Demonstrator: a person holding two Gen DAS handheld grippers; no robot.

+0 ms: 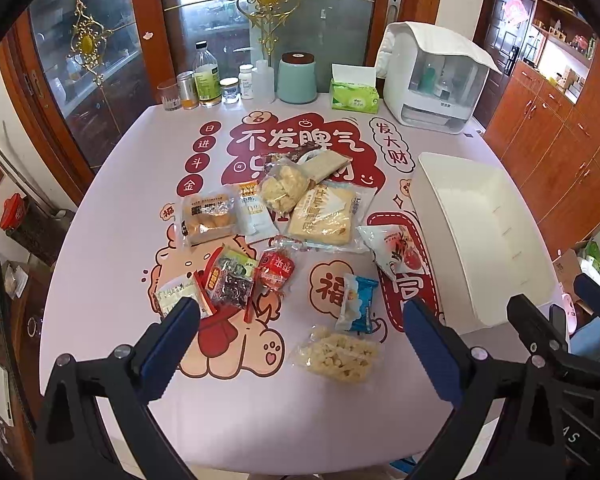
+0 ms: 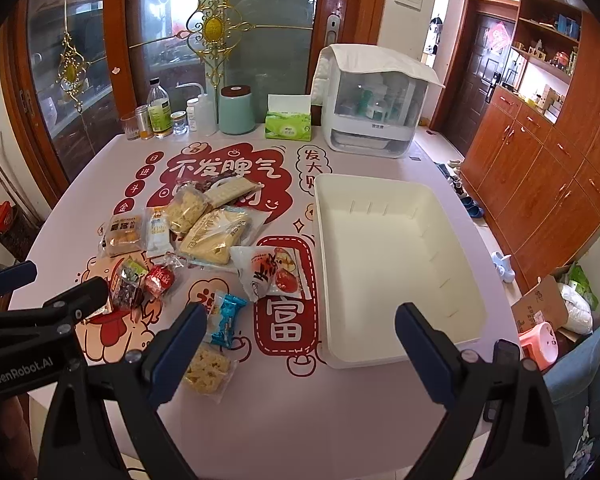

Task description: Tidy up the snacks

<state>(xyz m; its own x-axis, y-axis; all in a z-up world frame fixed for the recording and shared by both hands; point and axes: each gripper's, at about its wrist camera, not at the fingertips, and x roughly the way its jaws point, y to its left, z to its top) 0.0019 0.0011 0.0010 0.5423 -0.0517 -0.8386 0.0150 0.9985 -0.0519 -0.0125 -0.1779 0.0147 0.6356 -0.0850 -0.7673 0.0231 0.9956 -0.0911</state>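
Several snack packets lie in a loose heap on the table's middle: a bread pack (image 1: 209, 219), a big yellow cake pack (image 1: 325, 213), a red packet (image 1: 276, 271), a blue packet (image 1: 359, 298) (image 2: 225, 317), a white-and-red bag (image 2: 271, 271) and a pale crumbly pack (image 1: 339, 354) (image 2: 207, 368). An empty white bin (image 2: 392, 264) (image 1: 480, 236) stands to their right. My left gripper (image 1: 300, 316) is open above the near snacks. My right gripper (image 2: 300, 320) is open, between the blue packet and the bin's near wall.
The table (image 1: 100, 280) has a pink printed cover. Bottles and jars (image 1: 206, 80), a teal canister (image 1: 297, 78), a tissue box (image 1: 354, 94) and a white dish cabinet (image 1: 436, 80) line its far edge. Wooden cupboards (image 2: 540, 184) stand at the right.
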